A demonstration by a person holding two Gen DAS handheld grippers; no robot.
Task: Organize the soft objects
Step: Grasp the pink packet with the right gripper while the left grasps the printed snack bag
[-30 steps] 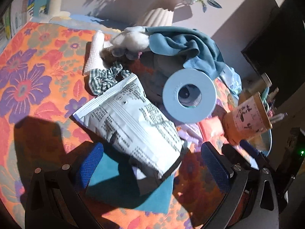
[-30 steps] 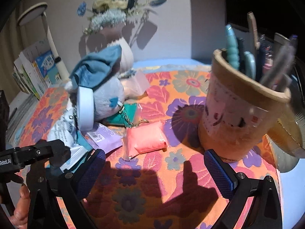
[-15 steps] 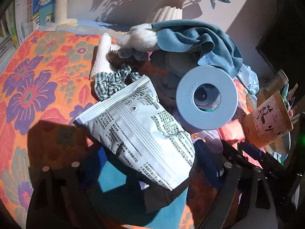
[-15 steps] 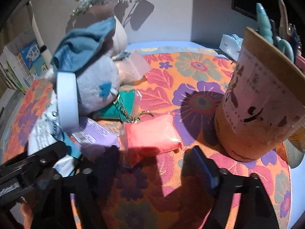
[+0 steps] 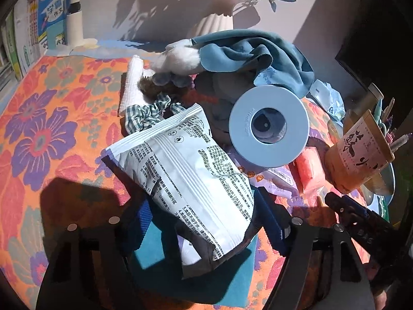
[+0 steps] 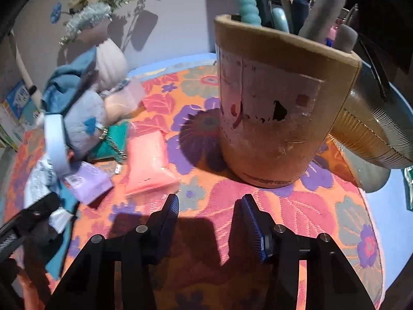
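Two risks: our left hand-held gripper [image 5: 206, 219] pinches the white bag [image 5: 185, 170] and may drag the blue ring [image 5: 268, 126]; our right hand-held gripper [image 6: 210, 217], narrowed and empty, could bump the pen cup [image 6: 278, 118].

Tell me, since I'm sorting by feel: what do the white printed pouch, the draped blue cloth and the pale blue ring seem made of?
White printed pouch: likely thin plastic film, matte, with crinkles and a ribbed heat-sealed edge. Draped blue cloth: soft napped fabric, perhaps microfibre or fleece, falling in loose folds. Pale blue ring: apparently rigid moulded plastic, smooth and satin, with crisp edges and faint raised lettering.
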